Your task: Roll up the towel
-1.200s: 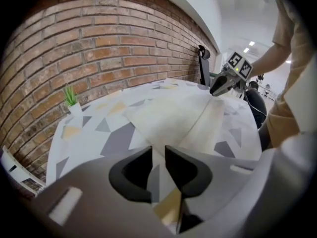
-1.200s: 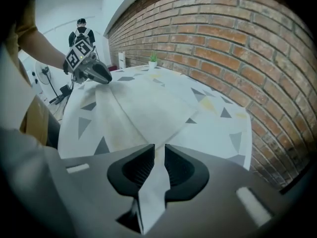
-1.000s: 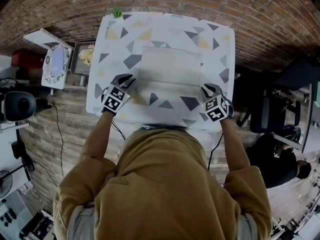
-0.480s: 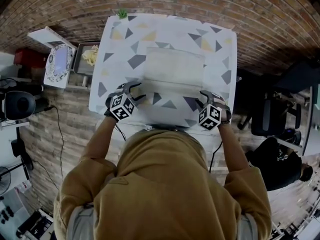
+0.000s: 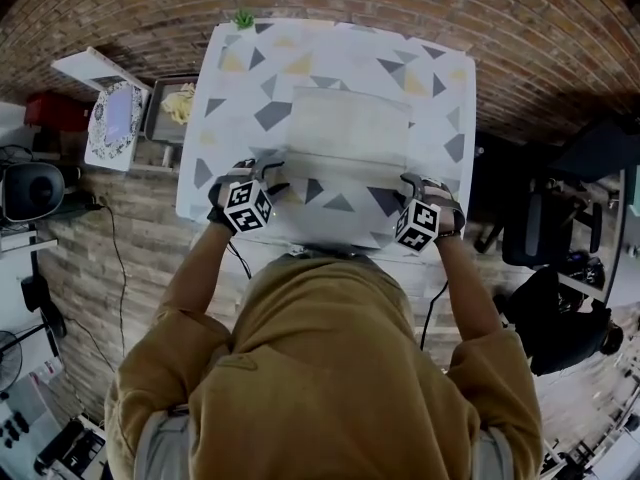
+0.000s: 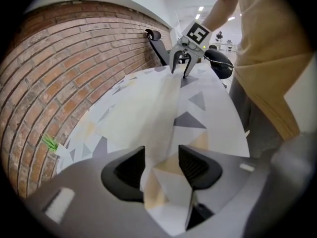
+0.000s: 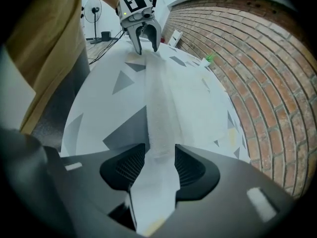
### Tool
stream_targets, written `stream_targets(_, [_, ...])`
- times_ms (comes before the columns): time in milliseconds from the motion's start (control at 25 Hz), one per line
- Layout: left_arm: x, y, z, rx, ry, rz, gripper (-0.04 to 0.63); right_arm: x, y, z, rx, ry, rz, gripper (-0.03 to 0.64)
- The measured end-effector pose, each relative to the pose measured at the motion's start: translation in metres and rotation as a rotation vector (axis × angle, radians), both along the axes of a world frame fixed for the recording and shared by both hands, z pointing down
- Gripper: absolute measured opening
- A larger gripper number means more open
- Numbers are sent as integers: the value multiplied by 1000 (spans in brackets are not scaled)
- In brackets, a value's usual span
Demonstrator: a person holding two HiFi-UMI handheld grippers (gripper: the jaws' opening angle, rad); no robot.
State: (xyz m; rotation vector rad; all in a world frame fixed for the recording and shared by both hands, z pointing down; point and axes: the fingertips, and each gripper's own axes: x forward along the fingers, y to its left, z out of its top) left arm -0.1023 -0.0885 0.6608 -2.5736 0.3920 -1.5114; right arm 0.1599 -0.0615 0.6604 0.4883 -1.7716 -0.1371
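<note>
Towel (image 5: 348, 126) lies flat in the middle of the table (image 5: 232, 98), long side toward the person. Its near edge (image 7: 159, 103) is turned over into a narrow first roll.

Change: a second ago both grippers sit wide of the towel's near corners, jaws pressed together. Now both are drawn in and lower, one at each end of the rolled edge.

Left gripper (image 5: 268, 174): jaws have just been opening and are now spread. The towel's end corner lies between them, and the pads are not pressing on it.

Right gripper (image 5: 411, 184): jaws likewise just opened and spread. The rolled ridge runs straight in between them, close to both pads, but no pinch shows.

Reading: one turn is in, and the hands look set to take a fresh hold for the next. Most of the towel is unrolled, so the task is early. The next grip needs both ends taken evenly, or the roll may go skew.
</note>
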Motion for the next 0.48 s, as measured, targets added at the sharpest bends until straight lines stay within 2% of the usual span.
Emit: stream_targets(480, [1,2,7,-31,-35,45,196,0,-3,0,-11,22,-32,169])
